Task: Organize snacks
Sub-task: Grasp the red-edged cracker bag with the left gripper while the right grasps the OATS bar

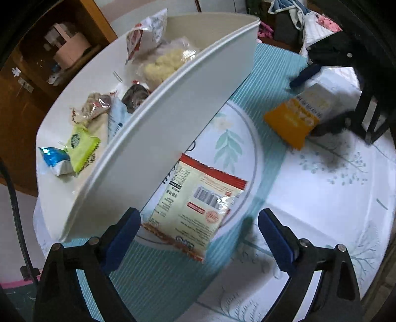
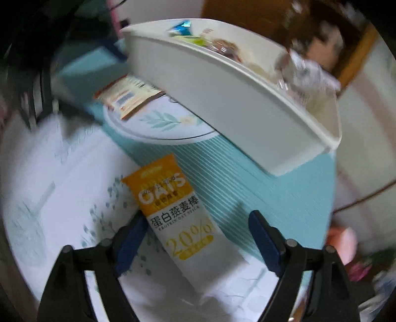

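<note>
A white bin [image 1: 158,128] stands on the table and holds several snack packets, among them a green one [image 1: 83,147] and a blue one [image 1: 53,157]. A red-and-cream packet [image 1: 195,205] lies flat beside the bin, between the tips of my open left gripper [image 1: 199,220]. An orange-and-white oat bar packet [image 2: 177,215] lies on the cloth between the tips of my open right gripper [image 2: 198,225]. The oat bar [image 1: 297,116] and the right gripper above it also show in the left wrist view. The bin [image 2: 237,104] and the red packet [image 2: 128,95] show in the right wrist view.
A teal and white patterned cloth [image 1: 321,198] covers the round table. A wooden cabinet [image 1: 37,74] stands behind the bin. Clothes [image 1: 297,17] are piled at the far right.
</note>
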### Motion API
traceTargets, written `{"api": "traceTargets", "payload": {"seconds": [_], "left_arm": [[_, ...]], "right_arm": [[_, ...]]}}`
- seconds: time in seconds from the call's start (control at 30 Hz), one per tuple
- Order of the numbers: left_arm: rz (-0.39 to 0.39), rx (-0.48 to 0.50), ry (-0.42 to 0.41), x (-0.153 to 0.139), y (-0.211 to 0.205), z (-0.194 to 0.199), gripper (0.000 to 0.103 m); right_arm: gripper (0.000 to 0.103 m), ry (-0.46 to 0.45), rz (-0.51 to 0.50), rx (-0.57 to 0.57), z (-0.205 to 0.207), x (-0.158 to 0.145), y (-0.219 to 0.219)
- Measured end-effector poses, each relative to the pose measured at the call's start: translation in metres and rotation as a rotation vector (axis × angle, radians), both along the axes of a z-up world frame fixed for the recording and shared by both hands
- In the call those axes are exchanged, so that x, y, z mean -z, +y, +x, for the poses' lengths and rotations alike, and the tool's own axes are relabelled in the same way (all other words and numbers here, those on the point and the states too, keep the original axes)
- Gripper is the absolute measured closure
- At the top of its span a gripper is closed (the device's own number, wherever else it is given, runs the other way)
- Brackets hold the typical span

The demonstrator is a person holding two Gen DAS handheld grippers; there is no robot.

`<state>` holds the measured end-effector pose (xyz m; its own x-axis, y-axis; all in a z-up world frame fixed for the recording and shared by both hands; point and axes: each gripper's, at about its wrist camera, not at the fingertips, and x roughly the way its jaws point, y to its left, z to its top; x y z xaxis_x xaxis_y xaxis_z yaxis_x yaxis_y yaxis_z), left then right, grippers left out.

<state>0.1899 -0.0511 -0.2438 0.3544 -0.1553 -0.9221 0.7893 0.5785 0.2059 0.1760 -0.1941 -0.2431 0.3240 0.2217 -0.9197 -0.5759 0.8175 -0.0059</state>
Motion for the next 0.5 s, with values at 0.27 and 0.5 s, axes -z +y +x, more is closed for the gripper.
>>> {"api": "traceTargets", "payload": {"seconds": [0.27,0.5], "left_arm": [[0.007,0.056,-0.022,0.011,0.004,0.0,0.007],[-0.042,0.016,0.074,0.01,0.008,0.004,0.024]], "right_arm": [[0.064,0.054,0.178,0.28,-0.004,-0.007,-0.021],[0.064,0.069,0.343,0.416,-0.025,-0.01,-0.023]]}}
